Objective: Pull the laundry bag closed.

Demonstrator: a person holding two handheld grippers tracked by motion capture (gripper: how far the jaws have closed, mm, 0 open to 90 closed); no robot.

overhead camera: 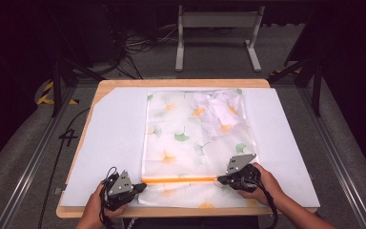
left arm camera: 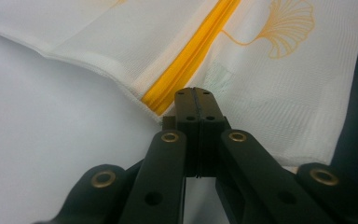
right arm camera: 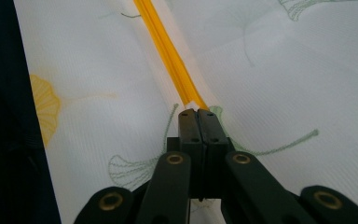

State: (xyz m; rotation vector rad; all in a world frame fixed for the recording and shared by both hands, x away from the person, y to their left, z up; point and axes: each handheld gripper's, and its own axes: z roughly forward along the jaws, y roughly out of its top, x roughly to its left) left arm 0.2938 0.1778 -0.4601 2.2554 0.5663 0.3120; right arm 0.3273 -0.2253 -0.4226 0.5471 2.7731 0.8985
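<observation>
On a white-covered desk [overhead camera: 114, 143], the left tool [overhead camera: 140, 187] pinches shut on the left end of a leaf-printed mesh bag [overhead camera: 186, 133] beside its orange zipper [overhead camera: 178, 180]; the right tool [overhead camera: 220, 179], jaws closed, grips the zipper's right end.

The bag [overhead camera: 195, 138] under my tools is white, fine-woven mesh, printed with ginkgo leaves in green, orange and yellow. Its zip [overhead camera: 178, 180] is bright orange-yellow, set in a white band. My left tool [left arm camera: 195, 93] and right tool [right arm camera: 198, 113] are black, with brass-coloured rivets on their arms and grey plates on top. The mat [overhead camera: 114, 143] is plain white; the bench [overhead camera: 181, 83] shows a light wood edge. The floor [overhead camera: 24, 157] is grey.
</observation>
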